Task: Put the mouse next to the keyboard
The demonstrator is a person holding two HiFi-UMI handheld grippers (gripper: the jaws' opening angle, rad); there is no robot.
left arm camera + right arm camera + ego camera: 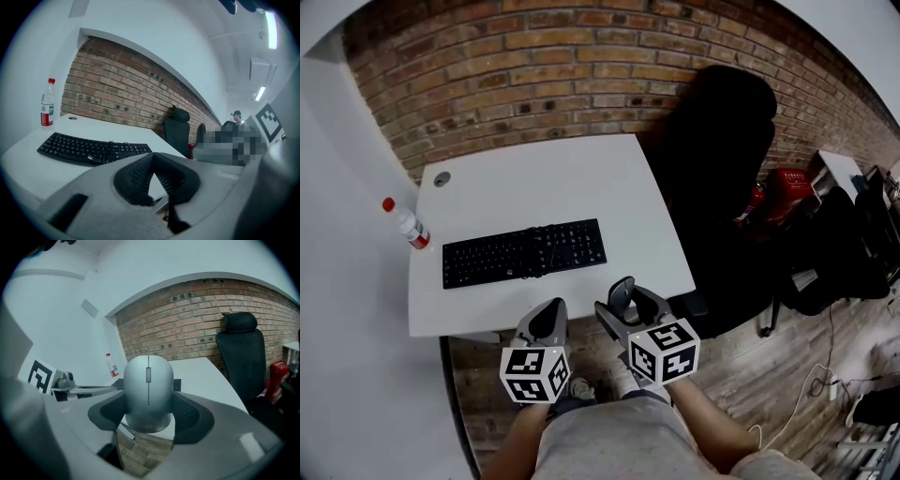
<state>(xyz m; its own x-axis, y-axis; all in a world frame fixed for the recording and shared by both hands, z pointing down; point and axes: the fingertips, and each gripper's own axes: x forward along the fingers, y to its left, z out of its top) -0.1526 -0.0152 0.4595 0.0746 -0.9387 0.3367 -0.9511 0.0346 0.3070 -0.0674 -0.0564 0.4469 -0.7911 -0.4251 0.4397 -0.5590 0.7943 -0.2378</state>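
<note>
keyboard (118, 383) mostly hid bhd mouse (148, 390) | bottle (111, 365) lbl too sm to read

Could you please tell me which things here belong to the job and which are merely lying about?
Job: silver-grey plastic mouse, clamped in the right gripper; black flat keyboard; white tabletop.
Lying about: clear plastic bottle with red cap; black office chair; shut, empty left gripper.
</note>
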